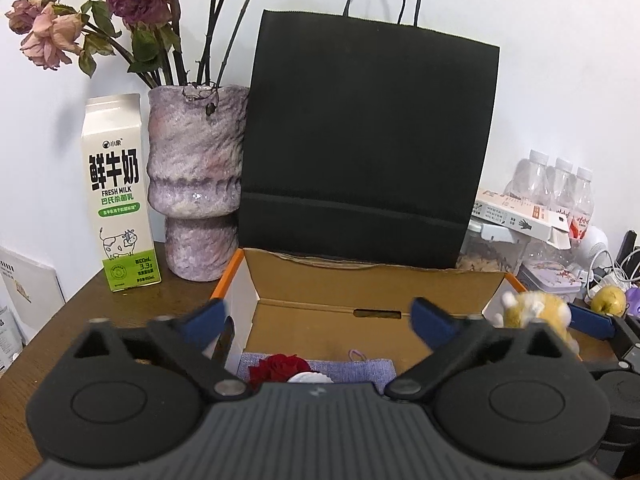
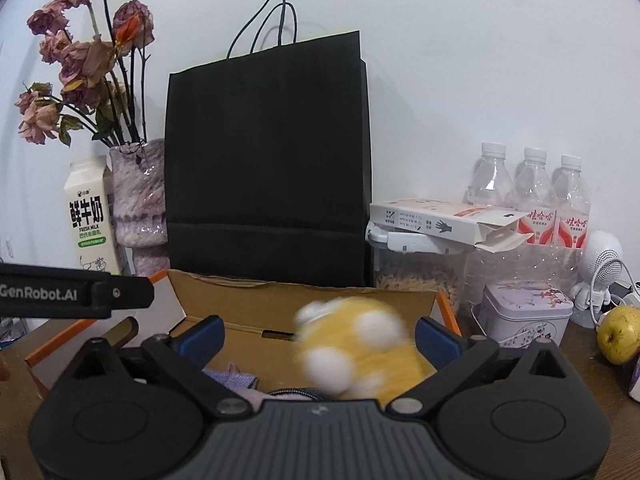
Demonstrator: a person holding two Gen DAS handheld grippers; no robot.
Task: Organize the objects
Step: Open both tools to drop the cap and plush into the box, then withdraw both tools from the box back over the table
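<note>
carton (image 1: 120, 196) left of vase (image 1: 196, 184) | bag (image 1: 368, 140) behind box (image 1: 360, 284) | bottles (image 2: 532, 192) right

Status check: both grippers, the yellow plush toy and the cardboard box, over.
Left gripper open, empty, over the cardboard box. Right gripper open; yellow plush toy blurred between its jaws, above the box, grip unclear. Red rose already inside; nothing blocking.

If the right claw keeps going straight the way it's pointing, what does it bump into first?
Probably the yellow plush toy, blurred between the open right claw fingers. Behind it comes the cardboard box back wall, though depth is hard to judge.
</note>
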